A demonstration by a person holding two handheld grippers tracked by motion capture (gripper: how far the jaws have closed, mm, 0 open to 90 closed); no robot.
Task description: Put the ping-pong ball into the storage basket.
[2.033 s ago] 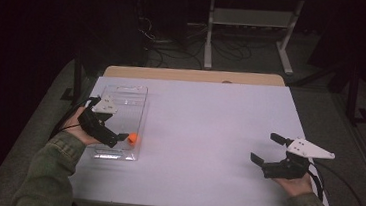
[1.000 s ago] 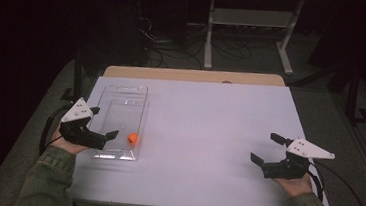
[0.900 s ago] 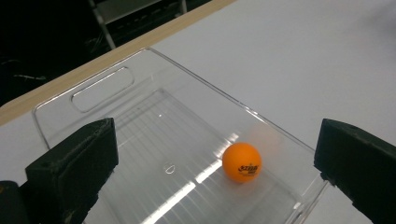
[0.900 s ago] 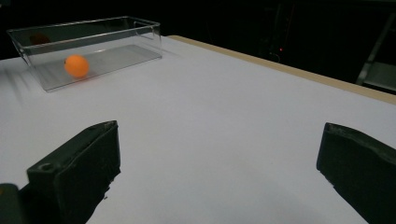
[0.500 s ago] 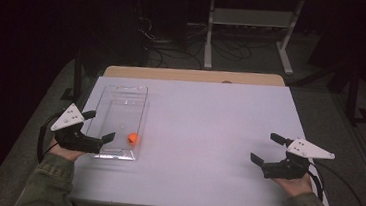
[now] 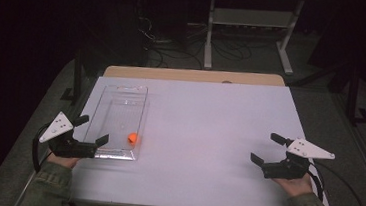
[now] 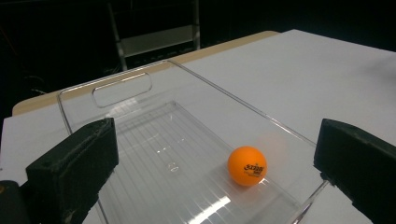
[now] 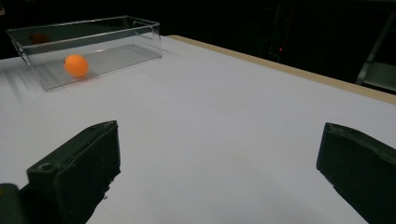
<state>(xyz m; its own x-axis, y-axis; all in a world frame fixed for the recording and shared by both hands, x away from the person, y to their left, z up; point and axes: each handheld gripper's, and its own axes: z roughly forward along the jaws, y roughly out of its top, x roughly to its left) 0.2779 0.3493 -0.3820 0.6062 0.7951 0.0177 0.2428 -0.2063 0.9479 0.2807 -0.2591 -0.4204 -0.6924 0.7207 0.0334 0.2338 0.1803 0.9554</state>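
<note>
Orange ball [image 6: 133, 138] inside clear plastic tray [image 6: 100, 116], near its right wall toward the near end, printed mark facing the left gripper view, tray on the left part of white table [image 6: 208, 135]. Left gripper [image 6: 91, 130] at the tray's near left corner, jaws wide apart and holding nothing, one jaw beside the tray's outer edge and the other over its near end. Right gripper [image 6: 267, 149] well apart at the table's right side, low over bare tabletop, jaws likewise spread and empty.
</note>
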